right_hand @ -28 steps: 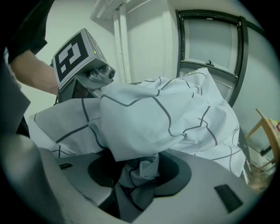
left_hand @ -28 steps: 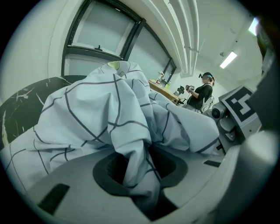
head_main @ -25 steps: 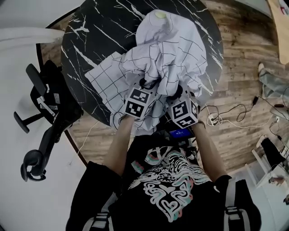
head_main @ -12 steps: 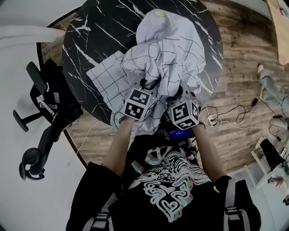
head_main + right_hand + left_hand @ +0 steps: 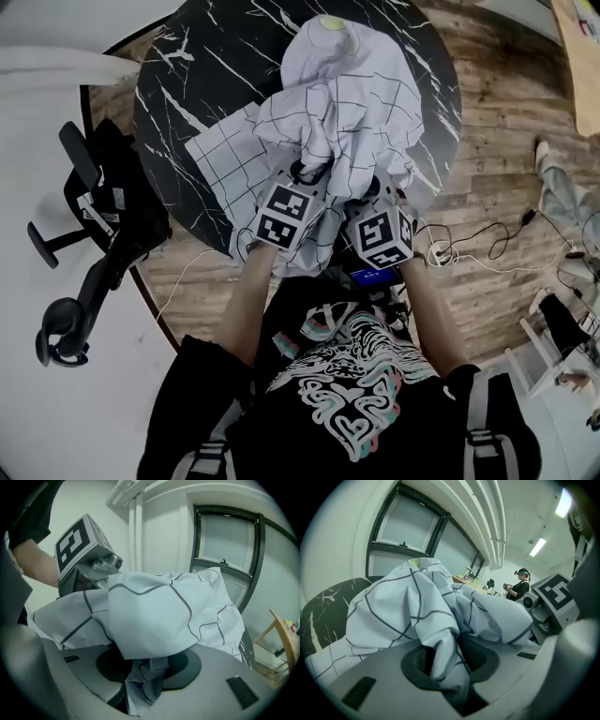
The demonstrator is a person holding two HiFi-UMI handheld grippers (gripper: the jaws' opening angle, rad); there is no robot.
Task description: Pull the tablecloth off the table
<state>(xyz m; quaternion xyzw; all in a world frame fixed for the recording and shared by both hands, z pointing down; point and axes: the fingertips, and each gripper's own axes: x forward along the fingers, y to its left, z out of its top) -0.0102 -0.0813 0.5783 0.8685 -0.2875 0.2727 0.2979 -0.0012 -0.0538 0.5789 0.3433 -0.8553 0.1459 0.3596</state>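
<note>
Tablecloth (image 5: 342, 112) lies bunched on the black marble table (image 5: 187, 84), tented over a greenish-topped thing (image 5: 330, 23) at the far side. My left gripper (image 5: 307, 176) pinches a fold between nearly closed jaws. My right gripper (image 5: 367, 192), jaws just tightened, clamps another fold beside it. A chair (image 5: 94, 234) stands left of the table, and cables (image 5: 469, 239) trail on the floor to the right.

Head view: black office chair (image 5: 94, 244) at left; wood-plank floor (image 5: 497, 141); black cables (image 5: 487, 230) and a white power strip (image 5: 439, 251) lying on that floor at right.

Left gripper view: dark-framed window (image 5: 405, 527), ceiling strip light (image 5: 537, 546), distant standing person (image 5: 519, 587).

Right gripper view: wooden chair (image 5: 281, 639), lower right.
</note>
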